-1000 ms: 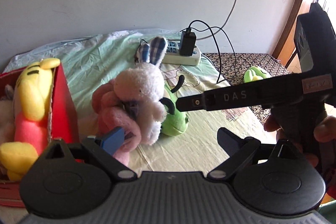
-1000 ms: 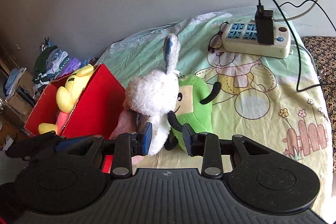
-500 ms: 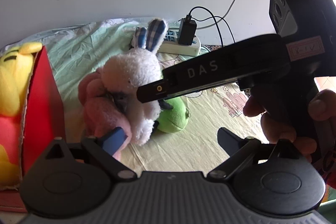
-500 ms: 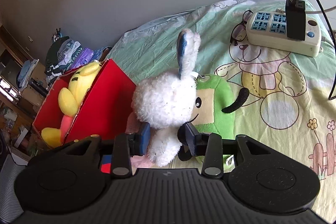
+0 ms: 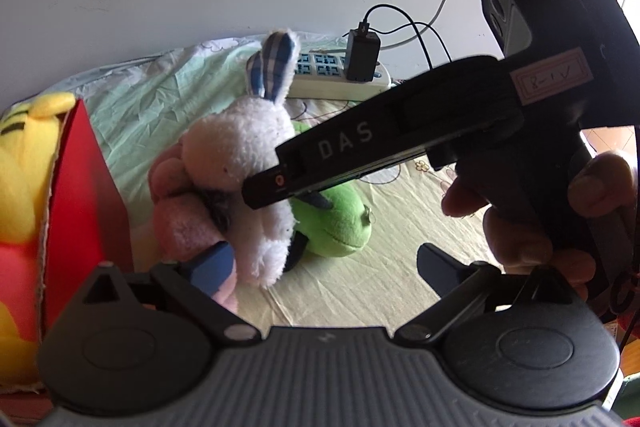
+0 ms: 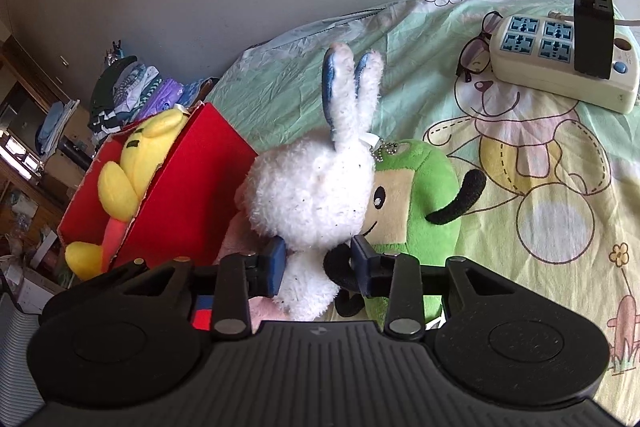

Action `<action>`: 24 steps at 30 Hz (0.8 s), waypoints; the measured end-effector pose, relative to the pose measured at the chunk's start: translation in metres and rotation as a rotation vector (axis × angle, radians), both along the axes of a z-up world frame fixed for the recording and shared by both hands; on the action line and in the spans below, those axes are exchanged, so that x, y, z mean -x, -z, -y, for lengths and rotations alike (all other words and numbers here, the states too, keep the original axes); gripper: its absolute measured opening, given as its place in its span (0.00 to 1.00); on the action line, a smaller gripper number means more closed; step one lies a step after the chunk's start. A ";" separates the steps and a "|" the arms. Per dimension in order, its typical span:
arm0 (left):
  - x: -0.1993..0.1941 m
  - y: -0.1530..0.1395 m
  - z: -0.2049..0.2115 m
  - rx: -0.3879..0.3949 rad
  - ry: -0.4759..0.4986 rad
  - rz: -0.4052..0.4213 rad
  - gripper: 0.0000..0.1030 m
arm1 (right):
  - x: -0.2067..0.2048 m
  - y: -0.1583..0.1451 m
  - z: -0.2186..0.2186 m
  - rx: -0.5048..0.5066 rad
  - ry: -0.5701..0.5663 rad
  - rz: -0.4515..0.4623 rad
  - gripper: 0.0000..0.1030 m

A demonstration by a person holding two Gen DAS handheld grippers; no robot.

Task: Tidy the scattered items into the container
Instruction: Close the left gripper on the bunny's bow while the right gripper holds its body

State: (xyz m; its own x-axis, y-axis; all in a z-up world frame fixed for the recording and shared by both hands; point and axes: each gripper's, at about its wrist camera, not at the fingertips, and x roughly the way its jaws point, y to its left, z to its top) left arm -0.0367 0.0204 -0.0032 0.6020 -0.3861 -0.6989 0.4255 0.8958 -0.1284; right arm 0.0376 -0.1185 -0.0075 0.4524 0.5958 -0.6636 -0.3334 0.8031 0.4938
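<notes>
**On the bed, two grippers meet at a white bunny**

On the left side of the bed stands the red box [image 6: 188,187]. A yellow toy [image 6: 140,155] already sits inside it. Behind the box is a pile of folded clothes [image 6: 132,87].

Just beside the box is a pink toy [image 5: 180,211]. The white bunny [image 6: 316,195] leans on it, with its blue ears standing up. The left gripper [image 5: 320,267] is wide open. Its blue left finger [image 5: 212,267] touches the bottom of the pink toy, and its right finger is far off over the bare sheet. It holds nothing.

The right gripper [image 6: 320,259] comes at the bunny from the front. Its jaws are closing, and the bunny's body is between them. Both blue pads press into the white fur, so the bunny is held. In the left view, the long black right gripper reaches across to the bunny, and a hand [image 5: 532,227] holds its handle.

Behind the bunny, touching it, lies a green toy [image 6: 416,203] with black arms.

Farther right, on the green cartoon sheet [image 6: 540,187], lie glasses [image 6: 476,51]. Next to them is a white power strip [image 6: 560,63] with a black charger [image 6: 592,35] plugged in.
</notes>
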 end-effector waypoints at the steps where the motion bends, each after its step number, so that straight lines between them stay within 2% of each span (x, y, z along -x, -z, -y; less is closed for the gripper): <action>1: 0.000 0.000 0.000 0.002 -0.002 0.000 0.95 | 0.000 0.000 0.001 -0.011 0.002 -0.005 0.26; 7: -0.005 0.000 0.005 -0.003 -0.010 0.005 0.95 | 0.005 -0.004 0.013 -0.047 0.030 -0.003 0.17; 13: -0.005 -0.002 0.007 0.018 0.015 0.009 0.95 | 0.017 -0.002 0.036 -0.036 0.058 -0.015 0.11; 20: -0.010 0.003 0.012 0.066 0.050 -0.017 0.95 | 0.020 0.008 0.058 -0.061 0.105 -0.049 0.10; 24: -0.028 0.005 0.009 0.060 0.008 -0.002 0.95 | 0.015 0.007 0.058 -0.057 0.120 -0.033 0.18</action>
State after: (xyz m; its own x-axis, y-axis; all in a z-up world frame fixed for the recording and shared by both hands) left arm -0.0088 0.0112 -0.0079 0.5969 -0.4324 -0.6759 0.4326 0.8828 -0.1828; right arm 0.0224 -0.1762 -0.0146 0.5011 0.5761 -0.6458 -0.2190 0.8064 0.5494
